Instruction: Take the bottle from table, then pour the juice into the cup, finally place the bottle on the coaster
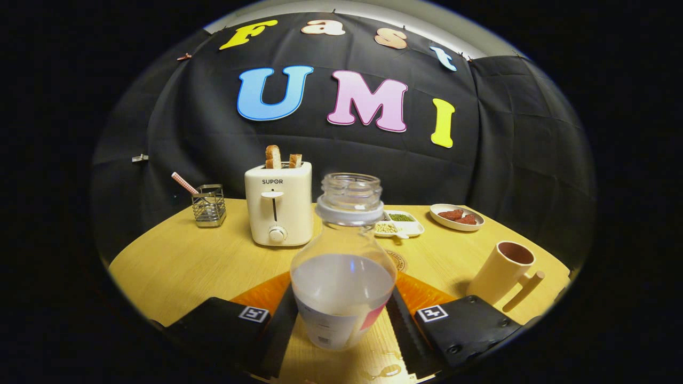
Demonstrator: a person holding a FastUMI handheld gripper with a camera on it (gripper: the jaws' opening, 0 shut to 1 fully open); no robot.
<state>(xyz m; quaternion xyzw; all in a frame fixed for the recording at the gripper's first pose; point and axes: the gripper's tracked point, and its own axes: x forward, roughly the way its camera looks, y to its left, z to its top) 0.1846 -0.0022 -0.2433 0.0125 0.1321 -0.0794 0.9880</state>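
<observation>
One wooden table [176,261], fingers [403,330] around bottle [344,277].

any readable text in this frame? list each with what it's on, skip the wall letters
"SUPOR": on the front of the white toaster, above its lever.
Bottle label, between the gripper fingers: print and barcode too small to read.
Coaster beyond the bottle: round emblem, mostly hidden, unreadable.
Finger markers: square patterns, no words.
</observation>
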